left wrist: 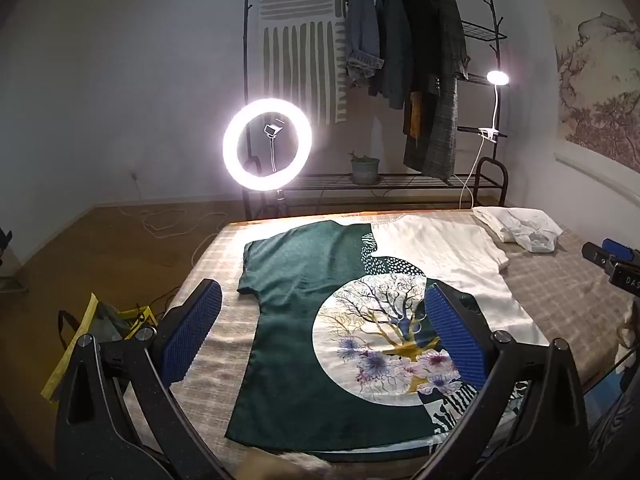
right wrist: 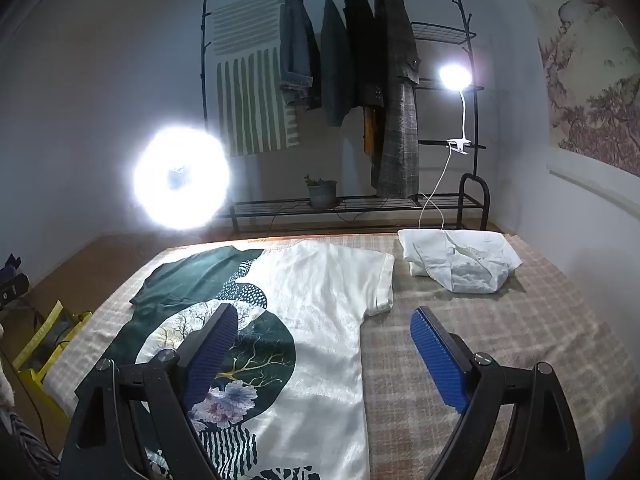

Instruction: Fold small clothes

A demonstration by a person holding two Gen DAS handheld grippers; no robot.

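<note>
Green-white shirt (left wrist: 320,300) under spread jaws

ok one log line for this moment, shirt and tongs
shirt: flat on bed, unfolded | left tongs: open, above shirt | right tongs: open, over shirt edge

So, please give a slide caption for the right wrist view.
Open right gripper hovers over a green-and-white printed shirt spread flat on the checked bed cover, folded white clothes beyond.

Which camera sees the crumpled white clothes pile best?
The right wrist view shows the crumpled white clothes pile best: it lies whole and fairly central on the checked blanket, with its folds visible. In the left wrist view the pile sits smaller, near the far right edge.
</note>
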